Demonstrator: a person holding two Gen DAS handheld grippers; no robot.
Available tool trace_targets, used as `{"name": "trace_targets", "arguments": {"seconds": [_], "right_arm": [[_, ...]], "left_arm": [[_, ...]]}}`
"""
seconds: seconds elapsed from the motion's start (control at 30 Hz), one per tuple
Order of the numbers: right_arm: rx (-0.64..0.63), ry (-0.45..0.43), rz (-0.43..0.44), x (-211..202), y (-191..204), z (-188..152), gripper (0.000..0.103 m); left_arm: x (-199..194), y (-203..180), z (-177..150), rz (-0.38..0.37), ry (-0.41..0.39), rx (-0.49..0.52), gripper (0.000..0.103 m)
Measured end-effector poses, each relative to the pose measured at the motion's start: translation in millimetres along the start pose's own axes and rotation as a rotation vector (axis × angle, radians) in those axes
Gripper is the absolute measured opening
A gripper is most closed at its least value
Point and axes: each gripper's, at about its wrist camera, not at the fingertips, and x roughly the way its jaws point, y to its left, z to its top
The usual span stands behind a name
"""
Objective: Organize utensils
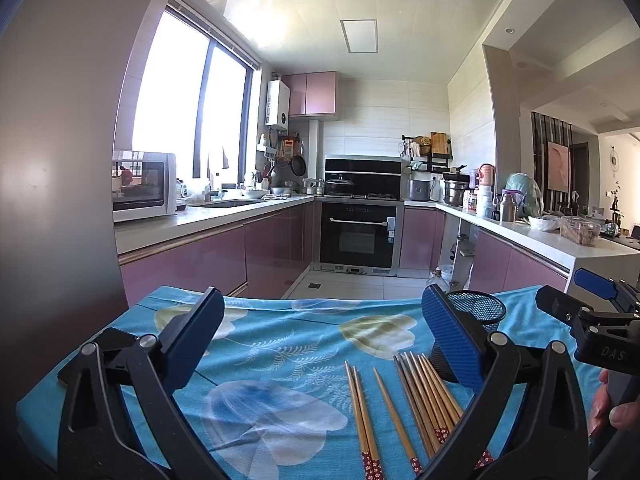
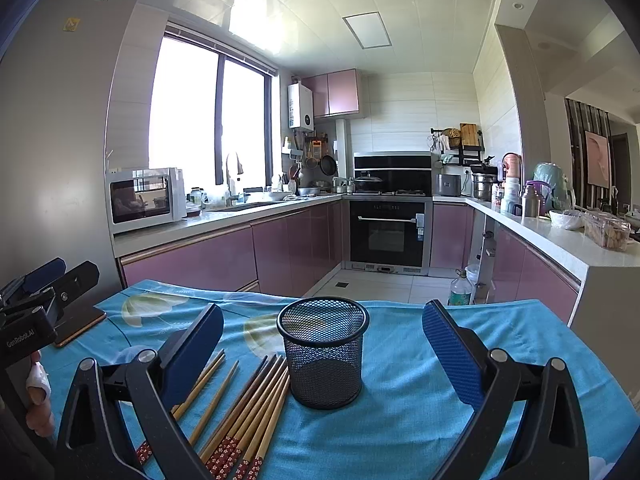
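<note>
Table (image 2: pixel 400 420) draped in a blue floral cloth (image 1: pixel 280 344). Black mesh cup (image 2: pixel 323 354) upright near the middle, round, open-topped, empty as far as could be seen. Just left of it, wooden chopsticks (image 2: pixel 248 408) laid flat with red patterned ends toward the near edge: a tight bundle touching the cup's base, a few looser ones farther left. Left gripper (image 1: pixel 320 344) spread wide, holding nothing, above the cloth. Right gripper (image 2: pixel 324 344) equally wide, empty, cup between its fingers but untouched.

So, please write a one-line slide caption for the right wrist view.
Open right gripper facing an empty black mesh cup, chopsticks lying left of it on a blue cloth.
</note>
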Motion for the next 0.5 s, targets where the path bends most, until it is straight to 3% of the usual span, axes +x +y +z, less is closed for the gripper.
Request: {"name": "trace_targets", "arguments": {"seconds": [0.5], "right_arm": [[0.003, 0.001, 0.001, 1.9, -1.6, 1.2, 0.096]], "left_arm": [[-0.3, -0.2, -0.1, 0.000, 0.000, -0.001, 0.097]]}}
